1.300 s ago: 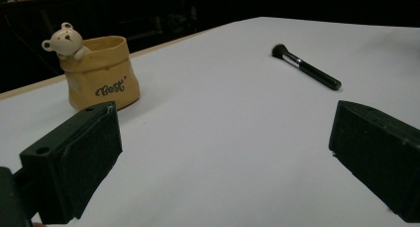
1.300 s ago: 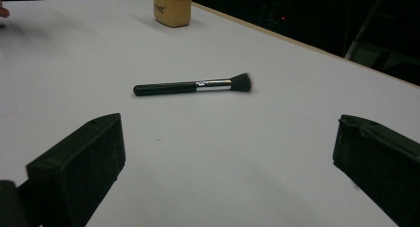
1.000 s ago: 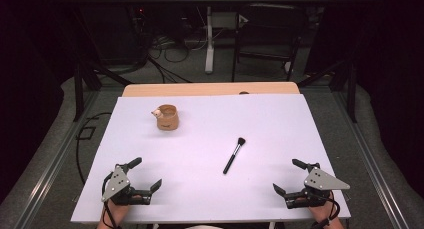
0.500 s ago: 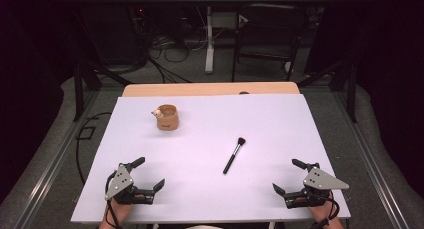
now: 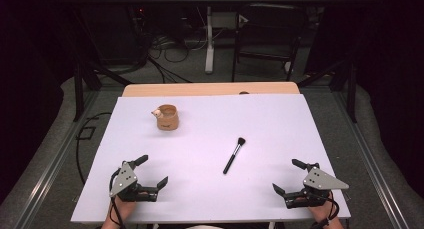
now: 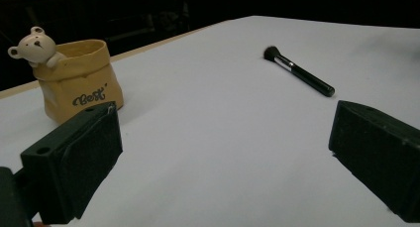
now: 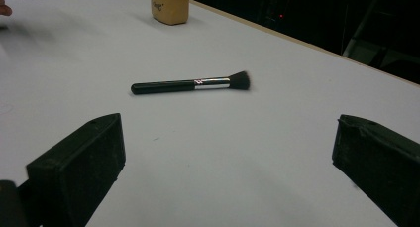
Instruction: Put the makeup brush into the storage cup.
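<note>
Both hand-held grippers, left (image 5: 152, 173) and right (image 5: 288, 177), sit spread wide at the frame's bottom corners, the brush (image 5: 234, 155) lying mid-worktop (image 5: 280, 119) between them.

One brush (image 5: 234, 155); one bear pot (image 5: 166, 117); two hand-held grippers.

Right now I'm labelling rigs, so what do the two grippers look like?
Both are black handheld units. The left gripper and the right gripper each carry a grey three-cornered plate on top and two blocky, flat-faced black fingers. A black cable loops by each wrist.
</note>
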